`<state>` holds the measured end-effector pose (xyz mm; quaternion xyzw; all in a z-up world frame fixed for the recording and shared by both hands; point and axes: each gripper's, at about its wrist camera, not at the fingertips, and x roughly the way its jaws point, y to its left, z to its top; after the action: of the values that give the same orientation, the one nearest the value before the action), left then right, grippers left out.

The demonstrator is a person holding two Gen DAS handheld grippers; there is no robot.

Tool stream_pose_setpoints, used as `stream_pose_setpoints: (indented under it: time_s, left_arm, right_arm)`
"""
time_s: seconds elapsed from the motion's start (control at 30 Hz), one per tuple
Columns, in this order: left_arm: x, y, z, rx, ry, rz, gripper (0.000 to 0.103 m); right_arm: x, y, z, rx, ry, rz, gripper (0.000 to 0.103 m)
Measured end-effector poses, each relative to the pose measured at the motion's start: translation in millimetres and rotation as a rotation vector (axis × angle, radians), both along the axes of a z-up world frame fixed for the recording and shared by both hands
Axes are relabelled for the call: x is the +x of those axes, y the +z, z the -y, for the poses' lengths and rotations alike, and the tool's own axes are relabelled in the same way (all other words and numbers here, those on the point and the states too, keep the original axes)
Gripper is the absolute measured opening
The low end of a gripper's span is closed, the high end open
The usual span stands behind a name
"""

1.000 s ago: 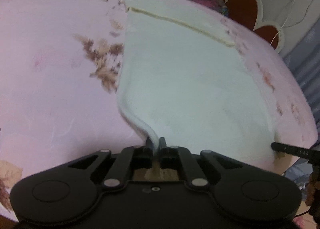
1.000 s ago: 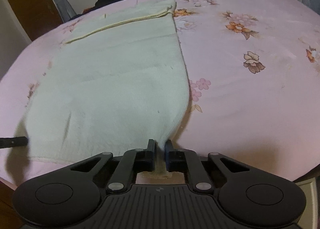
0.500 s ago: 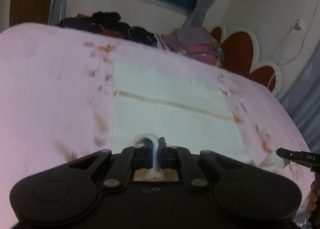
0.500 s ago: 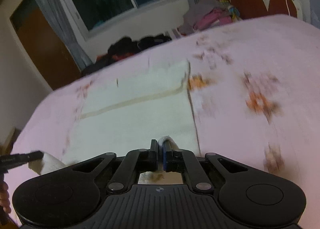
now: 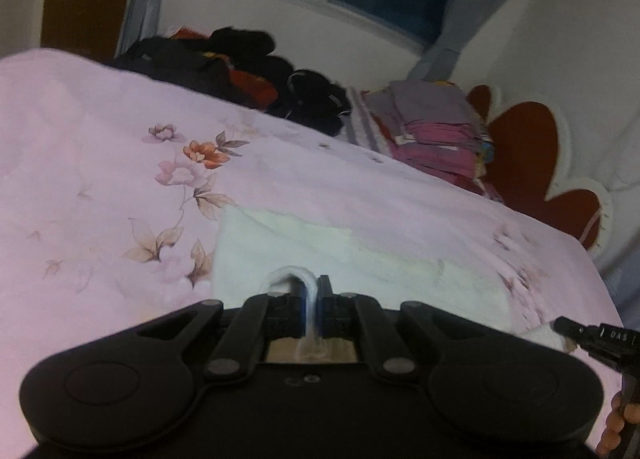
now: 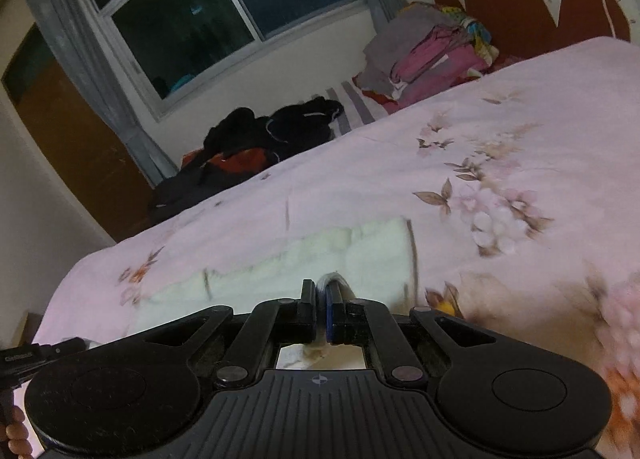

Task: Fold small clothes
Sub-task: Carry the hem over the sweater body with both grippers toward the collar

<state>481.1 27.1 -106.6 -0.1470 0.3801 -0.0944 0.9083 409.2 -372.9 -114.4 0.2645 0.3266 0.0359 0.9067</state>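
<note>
Both grippers have lifted and carried the near edge of the cream garment (image 5: 360, 259) forward since a second ago, so much less of the cloth shows. At 6 o'clock in the left wrist view, the left gripper (image 5: 311, 291) is clamped on a fold of cloth; the garment lies on the pink floral bedspread (image 5: 100, 179), long axis running 9 to 3 o'clock. At 6 o'clock in the right wrist view, the right gripper (image 6: 321, 295) pinches the garment's other corner, dark clothes (image 6: 260, 139) piled at 11 o'clock.
</note>
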Motion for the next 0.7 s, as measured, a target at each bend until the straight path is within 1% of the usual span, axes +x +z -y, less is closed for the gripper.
stream_pose_setpoints:
  time_s: [0.1, 0.2, 0.27, 0.3, 0.33, 0.37, 0.4, 0.43, 0.47, 0.5, 0.53, 0.57, 0.6, 0.63, 0.7]
  left_arm:
    - [26, -13, 1, -0.003, 0.024, -0.032, 0.004]
    - [47, -24, 4, 0.011, 0.027, -0.059, 0.005]
    - [58, -28, 8, 0.03, 0.025, -0.074, 0.005]
    - [63, -32, 9, 0.036, 0.035, -0.085, 0.007]
    - [68, -34, 9, 0.034, 0.044, -0.096, 0.009]
    - [72, -37, 9, 0.03, 0.053, -0.102, 0.014]
    - [75, -38, 9, 0.041, 0.07, -0.099, 0.024]
    - [77, -38, 10, 0.053, 0.085, -0.089, 0.029]
    - [79, -37, 10, 0.06, 0.096, -0.075, 0.037]
    - [80, -36, 8, 0.057, 0.102, -0.06, 0.046]
    - [82, -33, 7, 0.056, 0.109, -0.051, 0.053]
    - [82, -30, 5, 0.059, 0.115, -0.04, 0.062]
    - [82, -28, 4, 0.065, 0.111, -0.025, 0.063]
    - [82, -25, 3, 0.072, 0.101, -0.015, 0.063]
    - [82, -23, 3, 0.074, 0.058, -0.011, 0.063]
  right_arm:
    - [29, -16, 7, 0.017, -0.02, -0.037, 0.004]
    - [48, -32, 15, 0.047, -0.045, -0.071, 0.003]
    - [59, -40, 17, 0.047, -0.055, -0.091, 0.004]
    - [64, -43, 16, 0.045, -0.056, -0.104, 0.004]
    - [69, -47, 16, 0.048, -0.06, -0.12, 0.004]
    - [71, -49, 16, 0.054, -0.071, -0.122, 0.004]
    - [73, -51, 17, 0.057, -0.078, -0.119, 0.004]
    - [75, -51, 17, 0.056, -0.081, -0.116, 0.004]
    - [76, -51, 17, 0.054, -0.082, -0.111, 0.005]
    - [78, -49, 17, 0.049, -0.084, -0.104, 0.014]
    - [79, -46, 17, 0.029, -0.093, -0.087, 0.026]
    - [78, -43, 17, 0.002, -0.105, -0.068, 0.065]
    - [77, -38, 18, -0.027, -0.12, -0.041, 0.087]
    - [76, -34, 19, -0.043, -0.113, -0.015, 0.086]
    - [79, -30, 20, -0.067, -0.078, -0.002, 0.086]
